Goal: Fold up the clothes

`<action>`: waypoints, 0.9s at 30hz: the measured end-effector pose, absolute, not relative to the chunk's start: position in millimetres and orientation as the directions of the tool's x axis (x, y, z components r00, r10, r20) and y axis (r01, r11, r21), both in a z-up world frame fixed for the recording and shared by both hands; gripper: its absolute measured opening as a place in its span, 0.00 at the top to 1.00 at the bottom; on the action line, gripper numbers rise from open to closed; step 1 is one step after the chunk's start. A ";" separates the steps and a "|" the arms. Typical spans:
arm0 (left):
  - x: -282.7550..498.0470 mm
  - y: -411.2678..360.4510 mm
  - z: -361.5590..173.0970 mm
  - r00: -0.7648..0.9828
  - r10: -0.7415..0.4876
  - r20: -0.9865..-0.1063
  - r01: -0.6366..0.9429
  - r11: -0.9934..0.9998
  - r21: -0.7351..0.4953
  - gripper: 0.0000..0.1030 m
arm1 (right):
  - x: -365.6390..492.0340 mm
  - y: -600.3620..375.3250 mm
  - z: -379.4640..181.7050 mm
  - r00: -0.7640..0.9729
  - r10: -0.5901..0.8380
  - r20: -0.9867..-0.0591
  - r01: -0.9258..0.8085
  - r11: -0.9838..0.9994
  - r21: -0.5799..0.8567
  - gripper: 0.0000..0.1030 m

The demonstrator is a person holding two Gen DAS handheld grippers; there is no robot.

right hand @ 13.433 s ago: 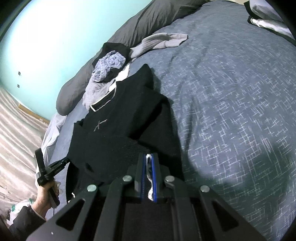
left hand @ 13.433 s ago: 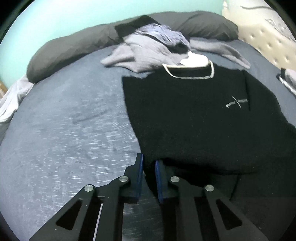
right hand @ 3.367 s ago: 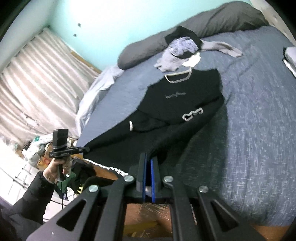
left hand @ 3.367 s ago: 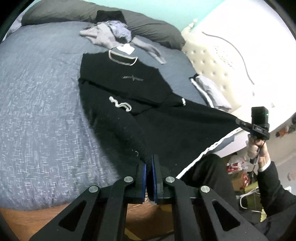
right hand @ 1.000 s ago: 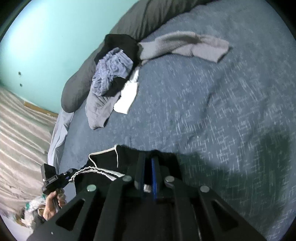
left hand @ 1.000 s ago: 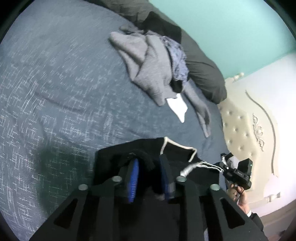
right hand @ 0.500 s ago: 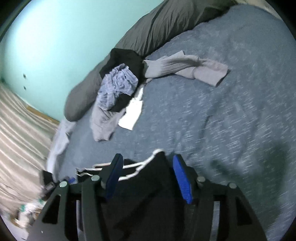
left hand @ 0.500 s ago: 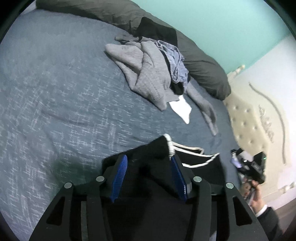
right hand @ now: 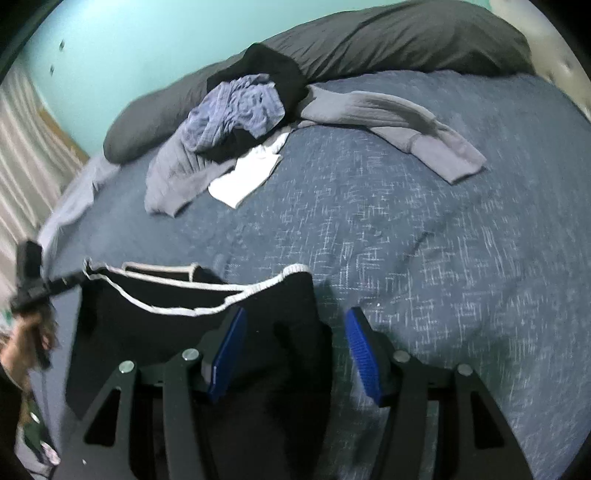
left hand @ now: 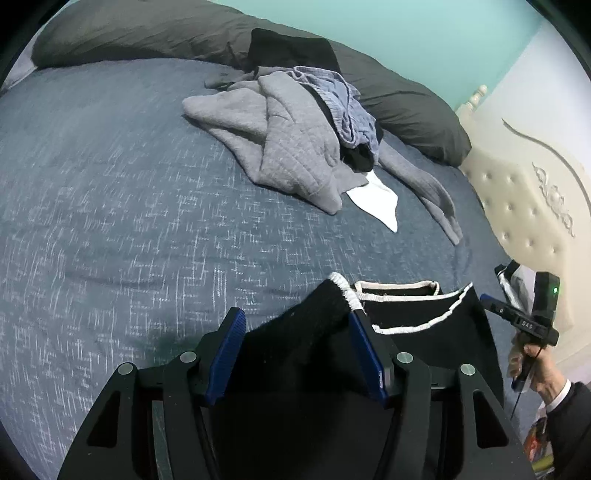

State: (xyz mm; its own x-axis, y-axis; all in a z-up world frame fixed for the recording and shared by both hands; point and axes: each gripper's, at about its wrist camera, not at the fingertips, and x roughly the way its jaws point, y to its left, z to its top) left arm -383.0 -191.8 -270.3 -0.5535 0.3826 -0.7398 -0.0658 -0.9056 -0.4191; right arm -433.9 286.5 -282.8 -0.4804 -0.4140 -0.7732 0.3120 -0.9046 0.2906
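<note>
1. The bed (left hand: 110, 206), covered in a blue-grey flecked duvet, is taken as the landmark; its soft surface can be expected to give under any pressing.

2. The black sweater (left hand: 424, 325) is seen lying on the bed at its near side, doubled over, with the white-trimmed hem brought up beside the white-trimmed neckline. It is judged to be soft, limp and fairly thick: not fragile, not slippery, but prone to sag and to slide out of its layers unless lifted at two points.

3. A heap of grey, blue and white clothes (left hand: 295, 147) is seen farther up the bed, well apart from the sweater, against the dark pillow (left hand: 147, 33).

4. The left tool (left hand: 295, 350) is held with its jaws spread wide, a hem corner lying loose between them, unclamped.

5. The right tool (right hand: 295, 354) is likewise spread wide over the opposite hem corner, holding nothing.

6. The ribbed white trim (right hand: 258, 286) is judged the firmest place to be pinched, at the corners.
</note>
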 end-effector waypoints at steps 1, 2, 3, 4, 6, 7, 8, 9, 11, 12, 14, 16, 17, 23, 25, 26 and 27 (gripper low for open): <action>-384.7 -190.4 -271.2 -0.549 0.379 -0.745 -0.070 -0.909 -0.411 0.40 | -433.9 284.2 -283.9 -0.485 -0.402 -0.777 0.318 -0.908 0.272 0.50; -386.4 -189.3 -272.8 -0.543 0.374 -0.752 -0.070 -0.913 -0.403 0.44 | -433.8 281.9 -284.9 -0.490 -0.390 -0.780 0.324 -0.912 0.253 0.58; -387.6 -188.3 -274.4 -0.537 0.372 -0.757 -0.073 -0.915 -0.398 0.52 | -433.8 279.6 -285.9 -0.495 -0.378 -0.783 0.330 -0.915 0.234 0.62; -388.1 -187.4 -275.7 -0.534 0.369 -0.760 -0.078 -0.917 -0.391 0.58 | -433.7 277.3 -286.9 -0.499 -0.366 -0.785 0.336 -0.917 0.214 0.72; -387.9 -186.4 -277.9 -0.534 0.350 -0.770 -0.078 -0.927 -0.367 0.78 | -433.6 272.8 -289.0 -0.509 -0.342 -0.790 0.347 -0.921 0.176 0.89; -387.7 -186.5 -278.9 -0.534 0.344 -0.773 -0.077 -0.929 -0.361 0.81 | -433.6 270.5 -290.0 -0.514 -0.330 -0.791 0.352 -0.923 0.156 0.92; -386.7 -187.8 -279.3 -0.536 0.344 -0.771 -0.074 -0.929 -0.363 0.84 | -432.9 269.7 -289.5 -0.521 -0.326 -0.789 0.355 -0.923 0.147 0.96; -385.7 -189.2 -279.6 -0.538 0.345 -0.769 -0.071 -0.928 -0.366 0.85 | -431.8 270.2 -287.8 -0.529 -0.328 -0.783 0.357 -0.923 0.146 0.96; -382.7 -192.5 -279.1 -0.548 0.341 -0.764 -0.065 -0.928 -0.368 0.93 | -428.9 272.1 -282.8 -0.549 -0.331 -0.768 0.360 -0.922 0.141 0.97; -381.6 -193.3 -278.5 -0.552 0.339 -0.762 -0.063 -0.928 -0.368 0.93 | -427.4 273.1 -280.2 -0.559 -0.333 -0.760 0.361 -0.922 0.138 0.97; -378.5 -194.8 -275.1 -0.563 0.337 -0.754 -0.062 -0.928 -0.369 0.94 | -424.1 278.2 -270.5 -0.596 -0.333 -0.731 0.350 -0.927 0.137 0.97; -375.1 -196.7 -269.6 -0.580 0.337 -0.742 -0.062 -0.926 -0.372 0.94 | -420.4 284.7 -260.6 -0.629 -0.342 -0.698 0.341 -0.928 0.148 0.97; -374.8 -199.4 -269.0 -0.584 0.347 -0.734 -0.056 -0.919 -0.390 0.94 | -418.5 287.4 -256.4 -0.643 -0.346 -0.683 0.338 -0.929 0.151 0.97; -382.7 -210.6 -278.6 -0.572 0.334 -0.749 0.003 -0.912 -0.409 0.94 | -427.9 296.4 -262.7 -0.632 -0.330 -0.701 0.275 -0.941 0.196 0.97; -387.0 -208.7 -283.4 -0.562 0.326 -0.760 0.006 -0.917 -0.398 0.94 | -433.2 298.1 -269.8 -0.624 -0.324 -0.711 0.246 -0.945 0.215 0.97; -389.8 -207.6 -286.2 -0.556 0.322 -0.766 0.007 -0.920 -0.392 0.94 | -436.1 298.7 -273.9 -0.621 -0.318 -0.717 0.231 -0.948 0.221 0.97; -392.2 -207.5 -288.7 -0.553 0.321 -0.769 0.009 -0.920 -0.391 0.94 | -439.2 298.9 -277.8 -0.617 -0.312 -0.722 0.218 -0.950 0.224 0.97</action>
